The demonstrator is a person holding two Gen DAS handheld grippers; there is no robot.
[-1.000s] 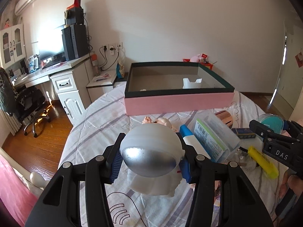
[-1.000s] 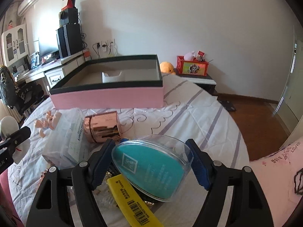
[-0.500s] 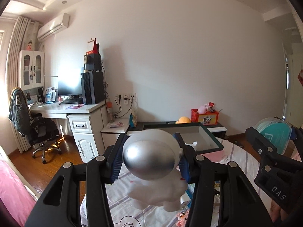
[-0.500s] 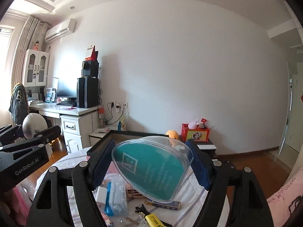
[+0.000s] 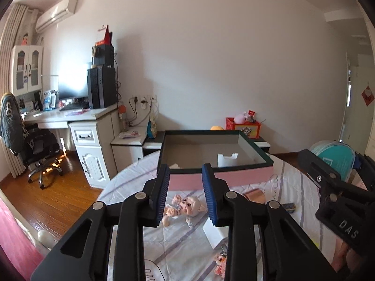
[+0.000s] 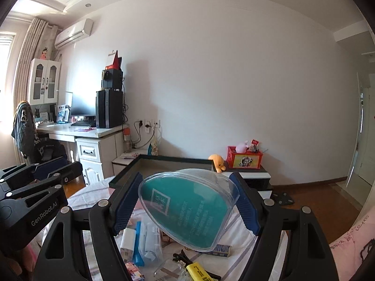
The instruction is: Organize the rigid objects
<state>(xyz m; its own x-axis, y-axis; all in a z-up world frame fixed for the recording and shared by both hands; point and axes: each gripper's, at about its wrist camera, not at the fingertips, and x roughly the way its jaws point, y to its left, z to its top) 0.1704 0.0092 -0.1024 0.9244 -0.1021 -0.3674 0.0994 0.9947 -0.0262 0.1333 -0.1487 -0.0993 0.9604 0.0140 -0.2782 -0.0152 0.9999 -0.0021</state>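
My left gripper hangs above the bed in front of the pink box. Its jaws are closing with nothing between them. The white astronaut figure is in neither view. Seen through the gap, a small doll lies on the striped sheet. My right gripper is shut on a clear oval case with a teal insert, lifted above the clutter. That case also shows at the right edge of the left wrist view. In the right wrist view the left gripper sits at far left.
A copper cup, a small blue box, a clear packet and a yellow marker lie on the bed. The pink box holds a white piece. A desk and chair stand left; a red crate stands behind.
The astronaut figure that sat between the left jaws is gone, and the jaws have narrowed. The left view has dipped back toward the bed. The right gripper keeps the teal case.
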